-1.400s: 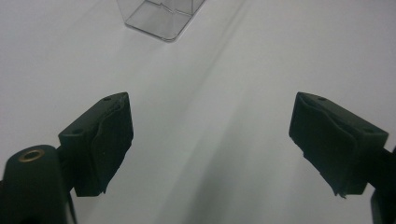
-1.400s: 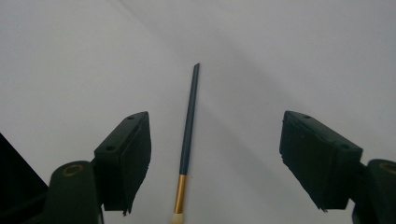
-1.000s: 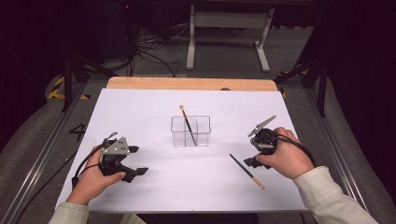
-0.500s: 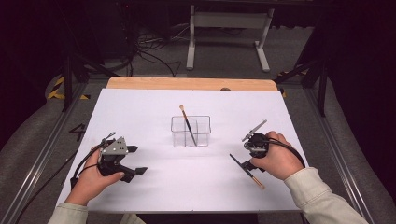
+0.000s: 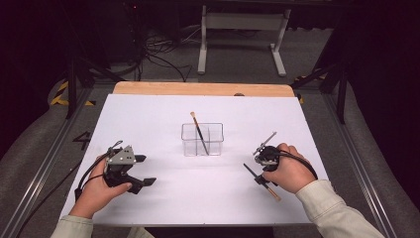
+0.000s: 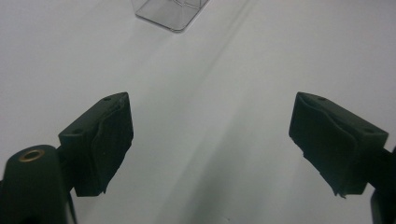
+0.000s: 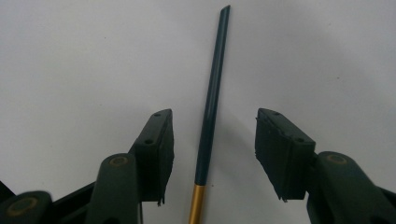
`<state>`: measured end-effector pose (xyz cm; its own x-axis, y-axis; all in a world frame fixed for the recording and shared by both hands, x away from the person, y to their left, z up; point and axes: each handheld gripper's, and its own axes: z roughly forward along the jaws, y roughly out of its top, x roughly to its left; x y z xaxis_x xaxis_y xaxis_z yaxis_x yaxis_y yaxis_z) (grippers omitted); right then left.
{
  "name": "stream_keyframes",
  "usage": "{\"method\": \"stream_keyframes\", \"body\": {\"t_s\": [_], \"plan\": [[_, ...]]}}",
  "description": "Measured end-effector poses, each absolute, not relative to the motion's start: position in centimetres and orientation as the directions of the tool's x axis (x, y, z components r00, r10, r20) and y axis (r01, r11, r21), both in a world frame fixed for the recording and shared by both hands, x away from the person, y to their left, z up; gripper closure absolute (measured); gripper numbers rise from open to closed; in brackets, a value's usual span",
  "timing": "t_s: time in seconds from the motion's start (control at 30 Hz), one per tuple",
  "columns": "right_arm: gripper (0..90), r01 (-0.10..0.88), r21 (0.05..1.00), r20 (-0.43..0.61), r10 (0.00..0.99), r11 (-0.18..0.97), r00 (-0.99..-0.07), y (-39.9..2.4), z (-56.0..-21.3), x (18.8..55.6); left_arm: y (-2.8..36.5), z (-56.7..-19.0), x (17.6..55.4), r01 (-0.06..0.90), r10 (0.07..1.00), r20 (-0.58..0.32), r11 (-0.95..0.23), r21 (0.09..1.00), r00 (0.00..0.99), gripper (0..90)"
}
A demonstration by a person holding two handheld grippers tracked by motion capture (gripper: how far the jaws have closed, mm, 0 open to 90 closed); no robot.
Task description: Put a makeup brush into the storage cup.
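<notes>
Right gripper view: your right gripper (image 7: 212, 154), jaws just closing, straddles the brush (image 7: 211, 107) untouched, tip toward 12 o'clock.

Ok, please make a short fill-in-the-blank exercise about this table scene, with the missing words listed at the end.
1. One brush stands tilted inside the clear ____, in the middle of the white table.
2. The second brush lies flat between the jaws of the ____ gripper.
3. Those jaws have just been closing, but the pads do not yet ____ the handle.
4. The left gripper has its jaws wide ____, nothing between them.

Missing words: container; right; touch; open
</notes>
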<state>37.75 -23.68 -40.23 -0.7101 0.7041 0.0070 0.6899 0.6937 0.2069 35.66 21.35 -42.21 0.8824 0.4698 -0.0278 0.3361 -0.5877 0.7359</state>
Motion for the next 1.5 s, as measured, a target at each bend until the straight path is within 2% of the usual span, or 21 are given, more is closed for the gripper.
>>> {"method": "stream_keyframes", "body": {"t_s": [0.53,0.93,1.27,1.5], "plan": [[65.6,0.699,0.125,-0.003,0.704,0.705,-0.71,-23.2,-41.4,37.6,21.4,-42.1,35.6,0.341,0.472,-0.031,-0.588,0.734,0.881,14.9],[82.5,0.703,0.069,-0.015,0.706,0.707,-0.708,-22.9,-41.7,37.5,21.4,-42.1,35.6,0.342,0.47,-0.038,-0.583,0.737,0.882,15.6],[83.4,0.683,0.051,-0.039,0.685,0.729,-0.728,-22.5,-41.7,37.4,21.3,-42.0,35.6,0.341,0.47,-0.037,-0.581,0.739,0.882,15.4],[83.5,0.663,0.083,-0.031,0.667,0.744,-0.745,-22.6,-40.6,37.6,21.4,-41.5,35.5,0.333,0.474,-0.036,-0.56,0.759,0.88,13.3]]}}
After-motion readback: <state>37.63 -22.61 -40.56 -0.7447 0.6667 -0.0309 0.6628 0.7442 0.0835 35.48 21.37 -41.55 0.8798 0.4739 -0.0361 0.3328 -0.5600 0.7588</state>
